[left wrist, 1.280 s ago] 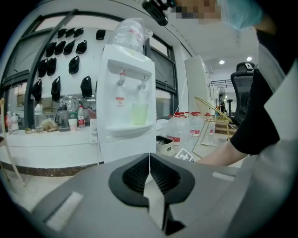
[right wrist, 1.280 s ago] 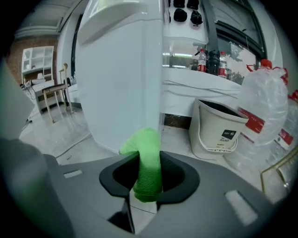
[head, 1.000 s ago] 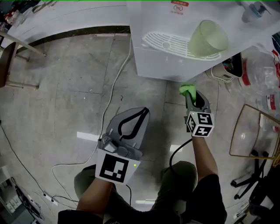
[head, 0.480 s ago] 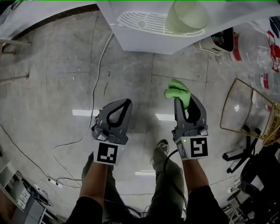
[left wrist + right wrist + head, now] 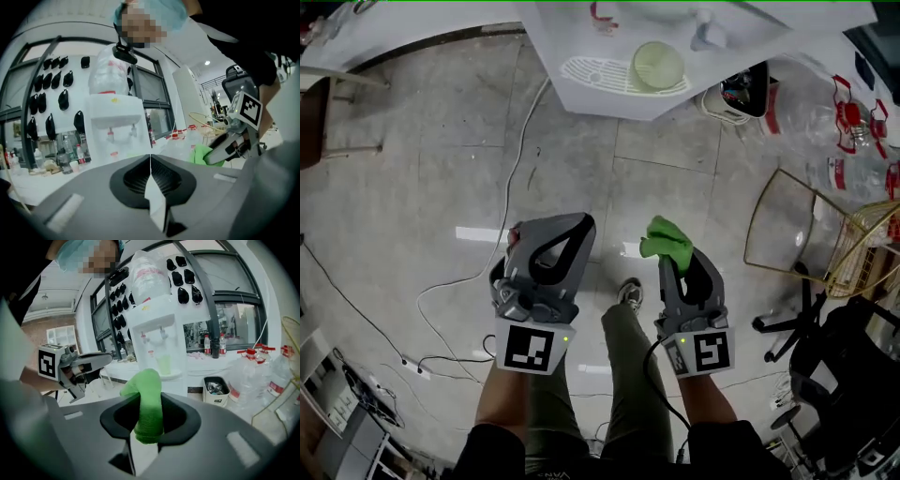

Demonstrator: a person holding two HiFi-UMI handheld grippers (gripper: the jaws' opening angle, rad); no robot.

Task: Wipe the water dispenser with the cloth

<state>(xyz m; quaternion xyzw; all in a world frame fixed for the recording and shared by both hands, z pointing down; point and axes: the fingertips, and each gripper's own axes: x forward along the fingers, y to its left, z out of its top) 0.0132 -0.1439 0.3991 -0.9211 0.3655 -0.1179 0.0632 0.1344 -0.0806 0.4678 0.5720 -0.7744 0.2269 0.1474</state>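
Observation:
The white water dispenser (image 5: pixel 609 47) stands at the top of the head view, with a pale green cup (image 5: pixel 657 66) on its drip tray. It also shows ahead in the right gripper view, the dispenser (image 5: pixel 157 341) carrying a big bottle on top, and in the left gripper view as the dispenser (image 5: pixel 117 124). My right gripper (image 5: pixel 668 258) is shut on a green cloth (image 5: pixel 666 240), the cloth (image 5: pixel 146 404) bunched between its jaws. My left gripper (image 5: pixel 565 229) is shut and holds nothing. Both are held well back from the dispenser, over the floor.
A white cable (image 5: pixel 511 187) trails across the tiled floor. Water bottles (image 5: pixel 853 141), a gold wire stand (image 5: pixel 797 230) and a black chair (image 5: pixel 825 328) crowd the right side. A small bin (image 5: pixel 215 391) sits beside the dispenser. A white counter edge (image 5: pixel 394 47) runs at upper left.
Both grippers have drawn back from the dispenser toward the person, the right one still carrying the green cloth. The dispenser now looks smaller and farther away.

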